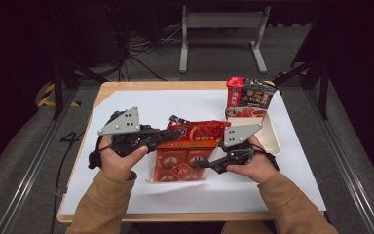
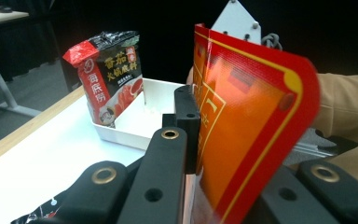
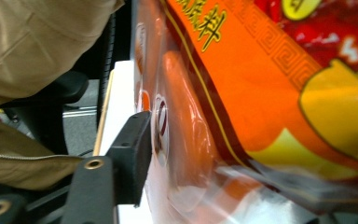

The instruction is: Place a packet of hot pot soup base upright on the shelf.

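Observation:
A big red-and-orange multipack [image 1: 187, 148] in clear wrap stands lifted off the white sheet in the middle of the table. My left gripper [image 1: 171, 132] comes in from the left and is shut on the pack's upper edge. In the left gripper view that edge [image 2: 251, 130] sits pinched beside the black jaw. My right gripper [image 1: 203, 164] is at the pack's lower right side. In the right gripper view its visible pad [image 3: 137, 149] presses the wrap of the pack [image 3: 261, 93]. The other jaw is hidden behind the pack.
A white tray [image 1: 274, 139] sits at the back right, with a black-and-red pouch [image 1: 247, 93] standing upright at its far end, seen as pouch [image 2: 109, 79] in tray [image 2: 130, 130]. A small dark sachet [image 1: 176, 119] lies behind the pack. White sheet [image 1: 141, 105] covers the wooden table.

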`<state>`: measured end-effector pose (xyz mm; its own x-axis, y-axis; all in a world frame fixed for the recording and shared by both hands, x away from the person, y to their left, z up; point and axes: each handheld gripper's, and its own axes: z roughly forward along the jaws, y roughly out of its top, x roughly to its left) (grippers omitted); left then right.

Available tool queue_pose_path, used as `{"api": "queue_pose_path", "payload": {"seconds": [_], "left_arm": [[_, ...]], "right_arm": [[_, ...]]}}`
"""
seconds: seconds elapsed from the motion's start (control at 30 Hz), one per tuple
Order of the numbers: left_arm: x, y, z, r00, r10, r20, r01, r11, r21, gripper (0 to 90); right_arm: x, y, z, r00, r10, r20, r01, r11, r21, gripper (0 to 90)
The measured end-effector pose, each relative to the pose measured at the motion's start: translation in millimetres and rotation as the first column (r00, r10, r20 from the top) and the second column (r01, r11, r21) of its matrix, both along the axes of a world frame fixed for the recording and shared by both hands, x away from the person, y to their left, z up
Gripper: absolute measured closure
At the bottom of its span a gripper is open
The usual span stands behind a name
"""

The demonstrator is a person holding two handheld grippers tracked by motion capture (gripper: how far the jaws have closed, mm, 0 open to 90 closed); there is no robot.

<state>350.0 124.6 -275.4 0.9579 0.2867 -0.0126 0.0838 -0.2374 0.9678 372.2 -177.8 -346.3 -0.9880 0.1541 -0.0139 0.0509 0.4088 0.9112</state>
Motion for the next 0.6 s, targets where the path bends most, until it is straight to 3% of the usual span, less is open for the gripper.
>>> {"api": "queue_pose_path", "payload": {"seconds": [0.17, 0.23, 0.33, 0.43, 0.6], "left_arm": [[0.9, -0.9, -1.9, 0.9999, 0.009, -0.006, -0.009, 1.0000, -0.002, 90.0], [1.1, -1.8, -2.7, 0.9999, 0.010, -0.005, -0.010, 0.9999, 0.003, 90.0], [1.1, -2.2, -3.1, 0.9999, 0.009, -0.010, -0.009, 0.9999, 0.006, 90.0], [2.1, -2.3, -3.5, 0.9999, 0.005, -0.012, -0.005, 1.0000, 0.004, 90.0], [3.6, -2.2, -4.5, 0.9997, 0.003, -0.026, -0.003, 1.0000, -0.004, 90.0]], "right_arm": [[-4.0, 4.6, -0.7, 0.9988, 0.046, -0.016, -0.046, 0.9989, 0.002, 53.3], [-5.7, 9.0, -0.6, 0.9989, 0.047, 0.000, -0.047, 0.9988, -0.015, 55.5], [-5.2, 10.5, -1.3, 0.9996, 0.016, 0.023, -0.015, 0.9989, -0.044, 64.0], [-3.7, 9.6, -0.2, 0.9998, 0.021, -0.008, -0.021, 0.9987, -0.047, 67.8], [-5.4, 9.2, 2.6, 1.0000, 0.005, -0.002, -0.005, 0.9980, -0.063, 69.8]]}}
